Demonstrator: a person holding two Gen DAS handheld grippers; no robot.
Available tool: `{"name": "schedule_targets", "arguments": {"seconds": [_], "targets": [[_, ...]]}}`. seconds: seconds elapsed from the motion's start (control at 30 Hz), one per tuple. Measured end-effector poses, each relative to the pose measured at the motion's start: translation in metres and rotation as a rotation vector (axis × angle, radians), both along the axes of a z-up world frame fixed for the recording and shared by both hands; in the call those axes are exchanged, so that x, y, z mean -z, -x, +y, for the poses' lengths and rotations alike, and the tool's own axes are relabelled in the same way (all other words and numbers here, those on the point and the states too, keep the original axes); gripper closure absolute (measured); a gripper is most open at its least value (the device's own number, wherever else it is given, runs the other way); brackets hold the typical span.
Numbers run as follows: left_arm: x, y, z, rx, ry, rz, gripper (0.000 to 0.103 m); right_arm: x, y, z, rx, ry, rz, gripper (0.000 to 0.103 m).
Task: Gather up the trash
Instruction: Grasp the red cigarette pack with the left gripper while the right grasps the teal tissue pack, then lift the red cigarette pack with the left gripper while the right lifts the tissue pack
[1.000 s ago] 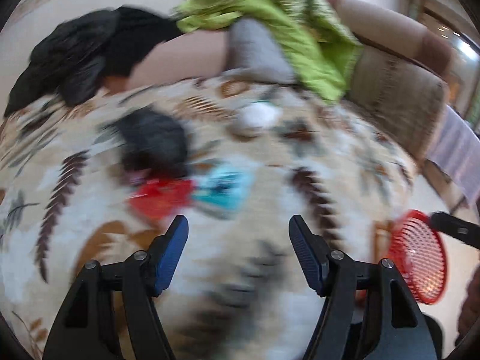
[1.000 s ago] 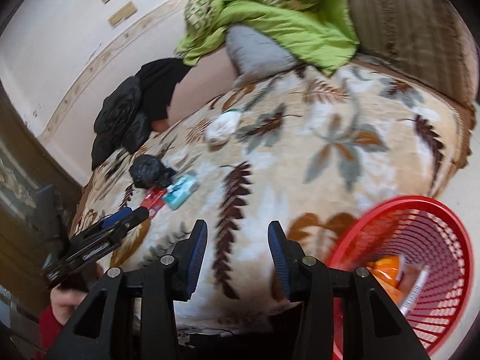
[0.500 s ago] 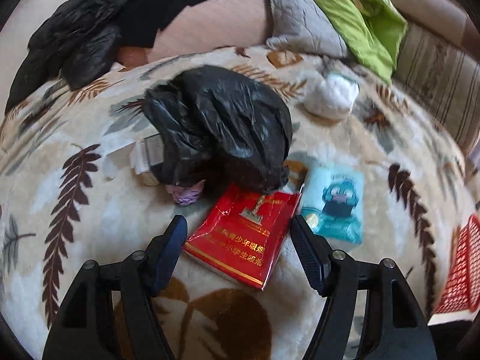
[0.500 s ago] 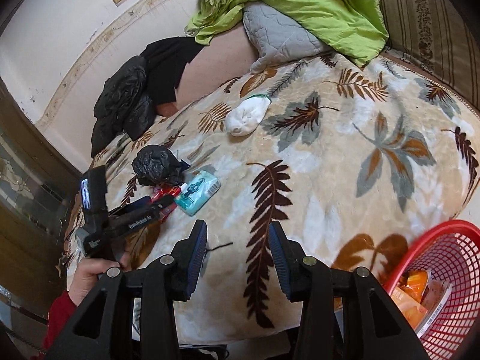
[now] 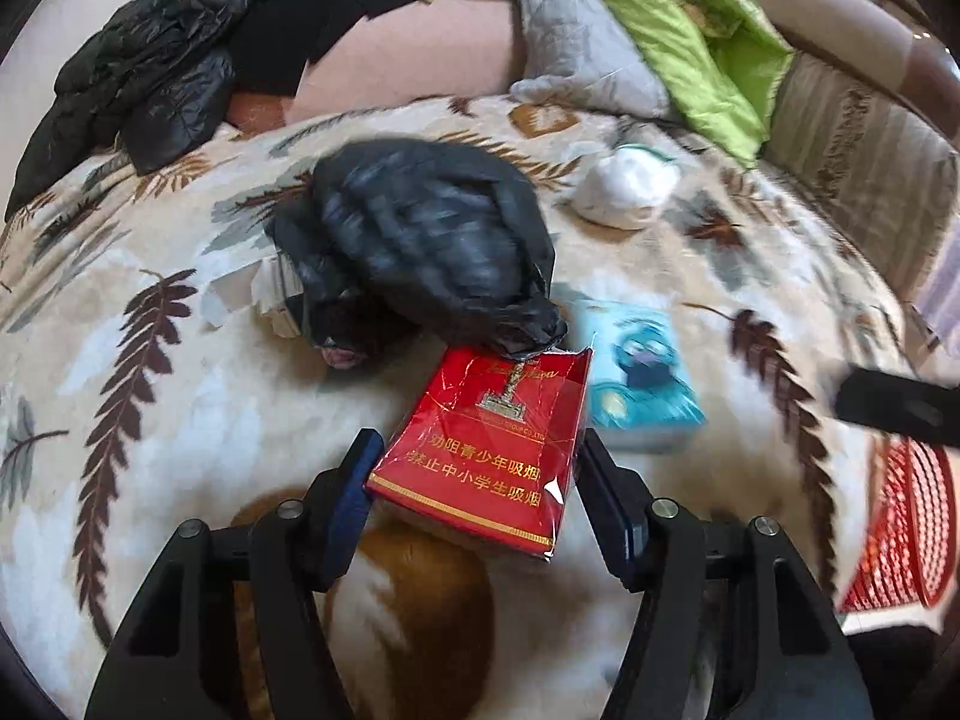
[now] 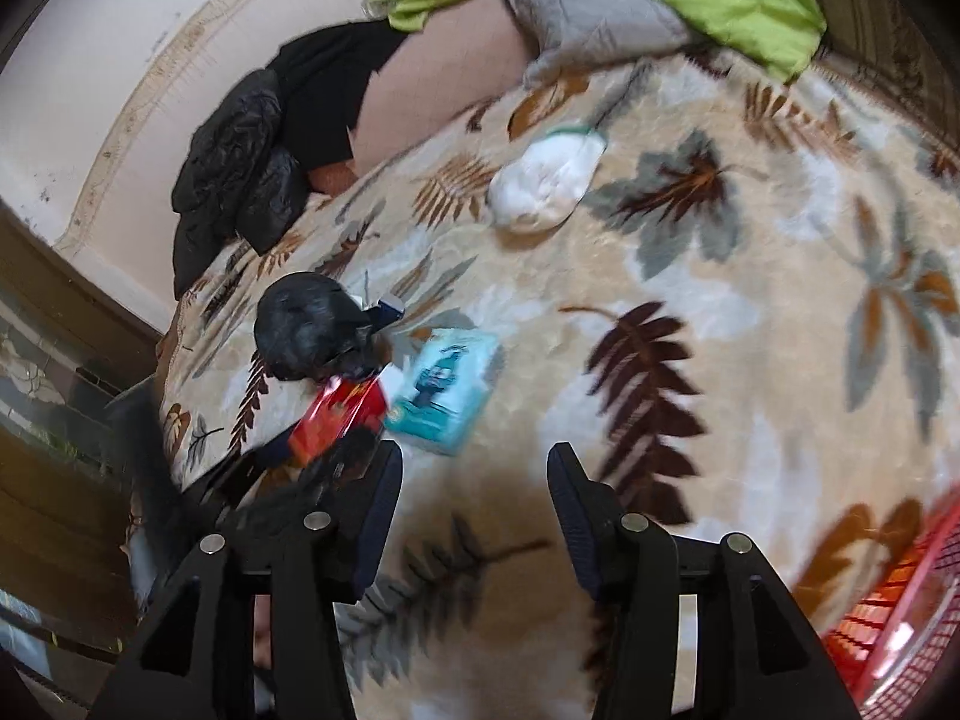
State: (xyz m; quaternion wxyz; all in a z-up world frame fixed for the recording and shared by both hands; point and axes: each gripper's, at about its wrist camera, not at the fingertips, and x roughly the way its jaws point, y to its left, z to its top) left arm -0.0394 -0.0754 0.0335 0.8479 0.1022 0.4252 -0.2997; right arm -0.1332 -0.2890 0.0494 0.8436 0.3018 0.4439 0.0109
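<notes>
A red cigarette pack (image 5: 486, 450) lies on the leaf-patterned blanket (image 5: 180, 420), between the two fingers of my left gripper (image 5: 477, 492). The jaws stand open on either side of the pack, not closed on it. A crumpled black plastic bag (image 5: 420, 252) lies just behind the pack and a teal tissue packet (image 5: 642, 384) to its right. In the right wrist view the pack (image 6: 339, 414), the bag (image 6: 306, 324) and the teal packet (image 6: 447, 396) lie left of centre. My right gripper (image 6: 474, 510) is open and empty above the blanket. The red basket (image 6: 900, 618) is at the lower right.
A white balled sock (image 5: 624, 192) lies farther back on the blanket. A black jacket (image 5: 156, 78), a grey pillow (image 5: 576, 48) and a green quilt (image 5: 708, 36) lie along the back. A small white box (image 5: 273, 294) peeks from under the bag. The basket rim (image 5: 900, 528) shows at right.
My left gripper has moved forward and its fingers now straddle the red pack. My right gripper has swung left and lower toward the blanket, with the basket sliding to the frame edge.
</notes>
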Motion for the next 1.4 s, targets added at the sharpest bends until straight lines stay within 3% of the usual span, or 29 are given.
{"name": "schedule_targets", "arguments": {"seconds": [0.2,0.4,0.47,0.53,0.73,1.03,1.4], "targets": [[-0.022,0.02,0.04,-0.014,0.068,-0.038,0.039,0.029,-0.048,0.019,0.02,0.004,0.081,0.047],[-0.042,0.009,0.077,-0.063,0.214,-0.048,0.039,0.044,-0.076,0.042,0.023,0.114,0.093,0.046],[-0.048,0.008,0.082,-0.06,0.238,-0.068,0.039,0.041,-0.075,0.05,-0.001,0.192,0.071,0.059],[-0.049,0.007,0.08,-0.061,0.226,-0.082,0.039,0.037,-0.069,0.05,-0.014,0.202,0.042,0.075],[-0.046,0.004,0.066,-0.107,0.172,-0.112,0.039,0.015,-0.038,0.037,-0.017,0.207,-0.053,0.085],[-0.039,0.006,0.054,-0.16,0.118,-0.153,0.039,-0.013,-0.005,0.039,-0.012,0.215,-0.185,0.086],[-0.038,0.014,0.041,-0.194,0.03,-0.25,0.039,-0.015,-0.011,0.043,-0.03,0.197,-0.212,0.086]]}}
